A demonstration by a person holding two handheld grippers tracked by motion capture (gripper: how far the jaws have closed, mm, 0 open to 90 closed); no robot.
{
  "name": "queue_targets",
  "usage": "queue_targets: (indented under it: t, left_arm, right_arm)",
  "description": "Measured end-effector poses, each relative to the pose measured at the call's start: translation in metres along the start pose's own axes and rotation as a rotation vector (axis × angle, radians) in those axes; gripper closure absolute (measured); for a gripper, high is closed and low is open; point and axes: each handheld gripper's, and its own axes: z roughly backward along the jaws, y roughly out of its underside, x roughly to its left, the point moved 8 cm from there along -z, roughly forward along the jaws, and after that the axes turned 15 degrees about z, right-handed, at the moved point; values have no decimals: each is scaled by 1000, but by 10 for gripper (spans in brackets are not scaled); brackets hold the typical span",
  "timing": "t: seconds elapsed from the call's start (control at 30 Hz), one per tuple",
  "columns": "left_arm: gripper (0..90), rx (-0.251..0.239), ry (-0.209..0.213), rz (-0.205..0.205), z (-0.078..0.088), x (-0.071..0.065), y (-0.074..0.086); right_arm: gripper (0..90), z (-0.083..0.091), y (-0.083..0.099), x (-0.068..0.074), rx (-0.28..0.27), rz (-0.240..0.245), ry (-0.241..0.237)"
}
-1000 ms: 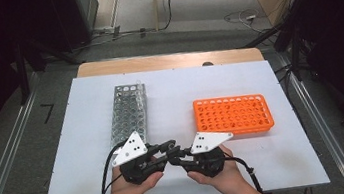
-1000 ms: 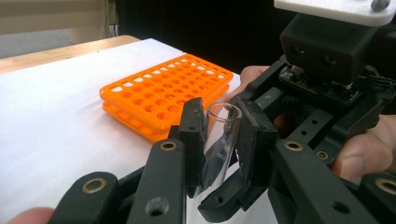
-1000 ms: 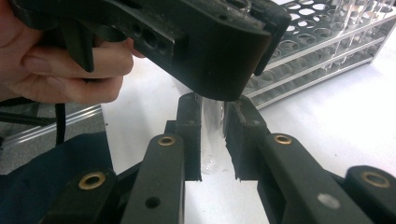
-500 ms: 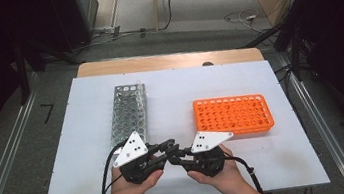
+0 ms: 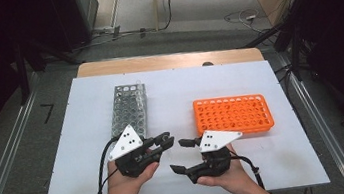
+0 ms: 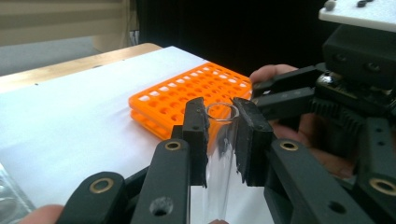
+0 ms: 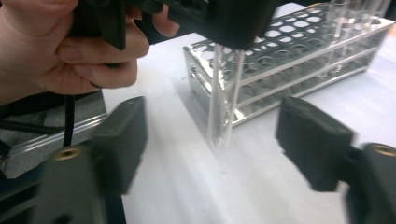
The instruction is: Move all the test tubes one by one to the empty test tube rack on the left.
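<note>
Your left tool (image 5: pixel 164 141) and right tool (image 5: pixel 179 155) meet above the tabletop (image 5: pixel 80 139) between the clear rack (image 5: pixel 128 107) and orange rack (image 5: pixel 233 114). Left tool view: its jaws clamp a glass tube (image 6: pixel 219 154) near the rim — thin, slick, fragile, so grip mid-wall, lightly. Right tool view: jaws just opened, wide apart around the tube (image 7: pixel 222 98), not touching.

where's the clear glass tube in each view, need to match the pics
High view: too small to make out; it would sit at the left gripper, near the table's front middle.
Left gripper view: glass tube at centre, upright, clamped between the two black jaws.
Right gripper view: glass tube hanging down, upper middle.
Shared landmark: metal rack.
</note>
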Motion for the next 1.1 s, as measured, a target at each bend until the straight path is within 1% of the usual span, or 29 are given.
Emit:
queue_targets:
  t: [0.13, 0.17, 0.2, 0.23, 0.27, 0.33, 0.4, 0.57, 0.87, 0.97, 1.03, 1.1]
  left_arm:
    - [760, -3, -11, -4, 0, 6, -7]
    - [760, -4, -13, -4, 0, 8, -9]
    - [760, -8, -15, 0, 0, 9, -11]
    - [760, -9, -19, -1, 0, 11, -12]
    - [760, -13, -19, 3, -1, 12, -14]
    - [760, -13, -26, 5, -1, 16, -16]
    - [760, -18, -29, 15, -2, 20, -19]
    - [760, -25, -50, 22, -2, 31, -24]
    - [760, -48, -89, 29, 3, 50, -37]
    - [760, -52, -109, 30, 5, 58, -40]
    - [760, -58, -119, 31, 5, 63, -43]
    - [760, -59, -134, 28, 6, 68, -47]
  right_arm:
    - [32, 10, 3, -10, 0, -29, 31]
    - [5, 12, 5, -12, 6, -32, 33]
    - [0, 14, 6, -14, 7, -36, 32]
    - [0, 16, 7, -16, 7, -41, 28]
    - [0, 19, 9, -18, 7, -46, 35]
    - [0, 24, 13, -22, 10, -47, 52]
    - [0, 30, 17, -26, 17, -50, 71]
    - [0, 44, 27, -33, 25, -59, 102]
    - [0, 67, 43, -47, 34, -84, 154]
    - [0, 75, 50, -53, 46, -88, 191]
    - [0, 81, 56, -56, 50, -104, 204]
    - [0, 87, 61, -60, 53, -107, 221]
